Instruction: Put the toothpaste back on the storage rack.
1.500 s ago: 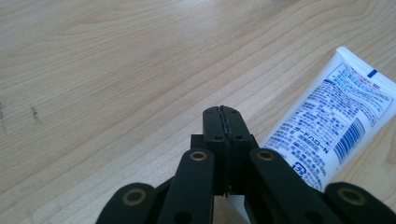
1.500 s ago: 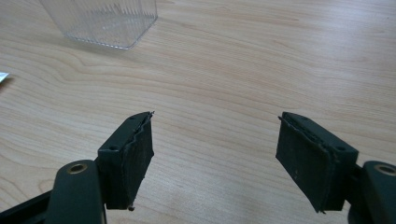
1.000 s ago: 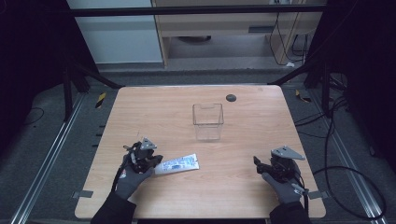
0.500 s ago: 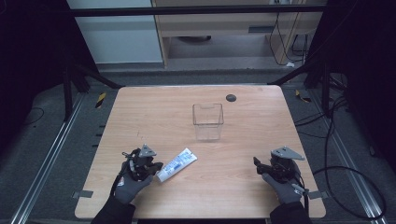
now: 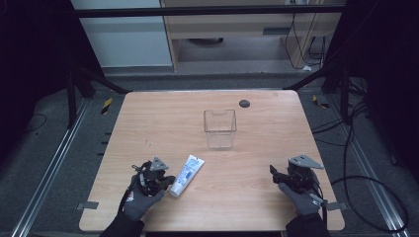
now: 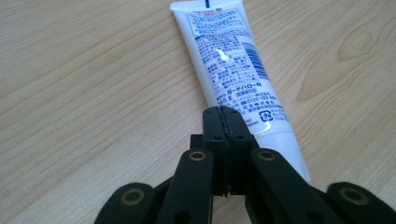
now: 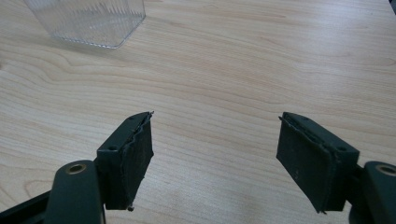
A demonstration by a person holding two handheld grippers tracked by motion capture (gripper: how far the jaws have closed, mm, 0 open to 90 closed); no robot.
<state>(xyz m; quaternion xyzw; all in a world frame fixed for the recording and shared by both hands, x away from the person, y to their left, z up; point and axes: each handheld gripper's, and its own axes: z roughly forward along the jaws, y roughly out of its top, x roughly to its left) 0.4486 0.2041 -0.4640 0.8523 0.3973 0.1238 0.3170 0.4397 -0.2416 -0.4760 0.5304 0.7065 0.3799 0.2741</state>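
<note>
Nudging of a toothpaste tube is judged to be the step in hand. High view: the tube, white with blue print, is seen lying flat on the pale wood-grain table, well short of the clear box on the person's side and to its left, its flat crimped end pointed toward the box. The left gripper is placed at the tube's cap end, with its closed tips just beside or touching it; nothing is held. The right gripper is set well to the right of the box, nearer the person, resting apart from everything. A small dark round disc is noted beyond the box. Left gripper view: the black jaws of the left gripper are pressed together, pad to pad, with nothing between them, and are laid over the tube near its ribbed white cap; the tube body is soft, glossy plastic, flattened toward the far seal. Right gripper view: the right gripper is shown with jaws spread wide and empty, their dark pads rubbery and rough-edged; the box is shown as ribbed, transparent, square-cornered plastic at upper left. Next move, as judged: the left jaws would need to be parted, set astride the tube's body, and closed for a lift toward the box.
</note>
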